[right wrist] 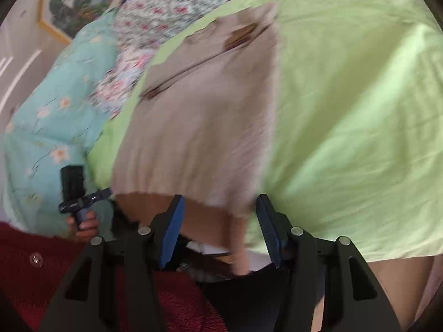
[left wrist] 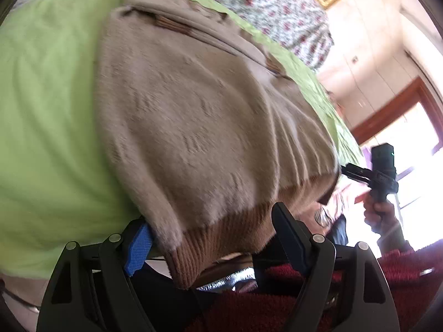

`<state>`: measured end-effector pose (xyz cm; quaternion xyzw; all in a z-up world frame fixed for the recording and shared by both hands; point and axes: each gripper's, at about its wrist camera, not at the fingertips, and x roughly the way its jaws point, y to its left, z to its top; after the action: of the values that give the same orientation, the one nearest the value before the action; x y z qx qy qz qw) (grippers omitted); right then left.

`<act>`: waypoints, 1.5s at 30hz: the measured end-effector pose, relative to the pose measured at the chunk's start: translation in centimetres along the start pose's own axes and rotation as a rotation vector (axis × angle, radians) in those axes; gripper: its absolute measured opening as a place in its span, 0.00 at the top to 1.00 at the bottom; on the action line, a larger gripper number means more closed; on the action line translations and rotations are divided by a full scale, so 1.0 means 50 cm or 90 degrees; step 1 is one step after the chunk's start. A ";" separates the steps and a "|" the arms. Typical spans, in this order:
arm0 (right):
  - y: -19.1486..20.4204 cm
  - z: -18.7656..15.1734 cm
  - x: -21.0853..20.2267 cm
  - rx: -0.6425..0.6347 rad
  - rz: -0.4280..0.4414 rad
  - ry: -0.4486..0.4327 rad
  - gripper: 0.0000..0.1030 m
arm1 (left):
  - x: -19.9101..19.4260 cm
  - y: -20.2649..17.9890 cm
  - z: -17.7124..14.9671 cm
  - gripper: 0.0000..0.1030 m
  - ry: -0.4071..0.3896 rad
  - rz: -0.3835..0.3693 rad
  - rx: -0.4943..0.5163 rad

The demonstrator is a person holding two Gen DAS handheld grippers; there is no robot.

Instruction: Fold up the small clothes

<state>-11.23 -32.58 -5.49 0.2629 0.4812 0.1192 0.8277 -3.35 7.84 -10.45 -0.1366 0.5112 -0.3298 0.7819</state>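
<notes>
While the green bedsheet (left wrist: pixel 49 116) gives a flat bed for folding, the beige sweater (left wrist: pixel 193 116) lies spread across it, hem overhanging toward both spread tools, left tool (left wrist: pixel 213 238) and right tool (right wrist: pixel 218 229), apparently for gripping.

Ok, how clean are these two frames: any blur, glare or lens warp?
Left wrist: sweater slightly soft, window blown out white, fisheye bending the edges. Right wrist: heavy motion blur smears the sweater and green sheet; no glare, same fisheye warp.
</notes>
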 end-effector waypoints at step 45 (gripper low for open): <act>0.037 0.447 -0.050 0.010 0.047 -0.323 0.91 | -0.176 -0.021 0.447 0.94 -0.332 0.036 0.030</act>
<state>6.82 -39.33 6.28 0.3084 0.2490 0.0753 0.9150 13.83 10.06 6.22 -0.1844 0.2882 -0.2735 0.8990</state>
